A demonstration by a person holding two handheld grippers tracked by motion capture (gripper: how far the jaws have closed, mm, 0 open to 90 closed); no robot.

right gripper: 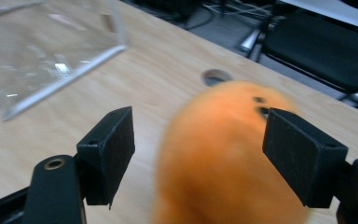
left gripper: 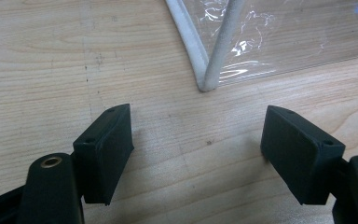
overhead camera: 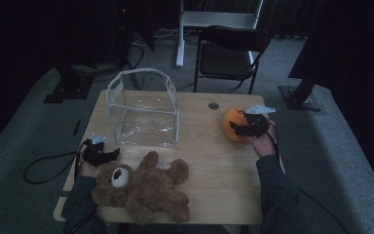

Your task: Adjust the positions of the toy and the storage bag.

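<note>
The orange plush toy [right gripper: 228, 154] sits well right of the clear bag [overhead camera: 143, 108], between the wide-open right gripper [right gripper: 198, 154] jaws, unheld; closing off-centre could squirt it off the table [overhead camera: 209, 161].

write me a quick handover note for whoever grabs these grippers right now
Right gripper: jaws open around the orange plush toy, which sits between them on the table's right side; no firm grip visible.
Left gripper: open, empty, near the clear bag's front corner.
Brown teddy bear lies at the table's front edge.
Done: nothing is in the bag.
Left, probably: both toys into the bag.
</note>
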